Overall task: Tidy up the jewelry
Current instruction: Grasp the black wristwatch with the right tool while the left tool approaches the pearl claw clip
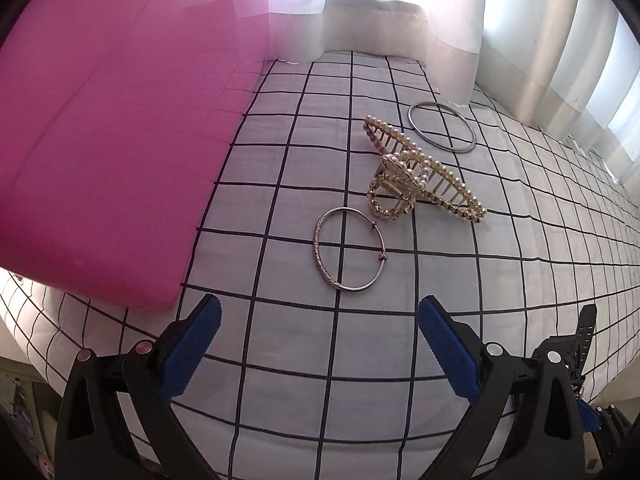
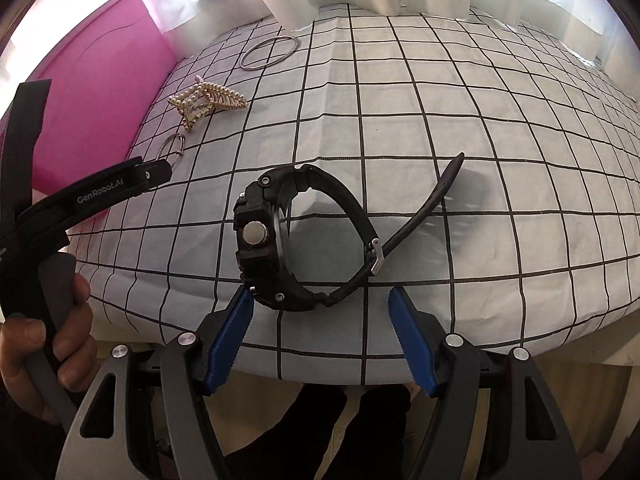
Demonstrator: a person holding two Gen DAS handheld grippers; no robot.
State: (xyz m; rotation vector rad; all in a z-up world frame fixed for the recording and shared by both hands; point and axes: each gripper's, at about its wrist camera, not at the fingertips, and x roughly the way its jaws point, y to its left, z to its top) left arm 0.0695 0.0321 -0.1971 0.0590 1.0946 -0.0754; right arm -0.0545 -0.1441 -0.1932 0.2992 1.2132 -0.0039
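Observation:
A thin silver bangle (image 1: 349, 249) lies on the white checked cloth (image 1: 280, 360), just beyond my left gripper (image 1: 320, 314), which is open and empty. Past the bangle rests a gold pearl hair claw (image 1: 420, 176), and farther off a plain grey metal ring bangle (image 1: 442, 127). In the right wrist view a black wristwatch (image 2: 280, 236) stands on its side with its strap (image 2: 424, 204) trailing right. My right gripper (image 2: 320, 312) is open, its blue pads on either side of the watch's near end without pressing it. The same hair claw (image 2: 206, 100), grey ring (image 2: 270, 53) and silver bangle (image 2: 172, 146) lie at the upper left.
A pink box (image 1: 112, 140) sits at the cloth's left side, seen too as the pink box (image 2: 96, 92) in the right view. White curtains (image 1: 400, 12) hang behind. The cloth's near edge (image 2: 360, 376) drops off by my right gripper. A hand (image 2: 48, 344) holds the left gripper's handle.

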